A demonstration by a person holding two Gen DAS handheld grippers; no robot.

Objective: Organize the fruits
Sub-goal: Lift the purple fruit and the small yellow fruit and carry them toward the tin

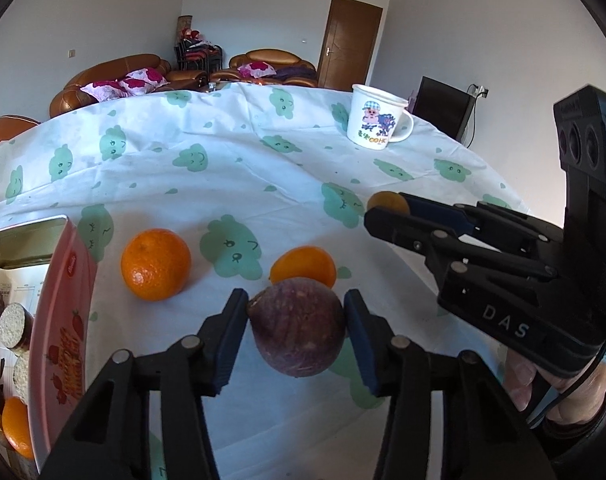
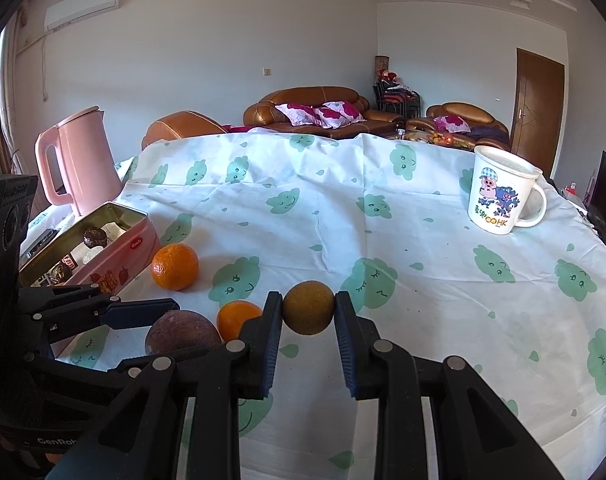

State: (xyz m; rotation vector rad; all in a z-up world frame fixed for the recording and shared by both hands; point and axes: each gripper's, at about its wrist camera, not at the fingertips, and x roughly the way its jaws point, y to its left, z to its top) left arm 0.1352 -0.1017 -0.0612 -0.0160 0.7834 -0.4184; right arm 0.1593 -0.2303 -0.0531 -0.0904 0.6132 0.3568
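My left claw (image 1: 297, 322) clamped the purple fruit (image 1: 299, 328), my right claw (image 2: 309, 308) gripped a brownish fruit (image 2: 309, 307) (both grabs done); next came carrying them into the pink tin (image 2: 115, 256).

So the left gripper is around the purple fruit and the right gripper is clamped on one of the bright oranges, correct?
Not quite. The right gripper is clamped on a dull yellow-brown round fruit, as the right wrist view shows; both bright oranges sit on the tablecloth. The left gripper is around the purple fruit.
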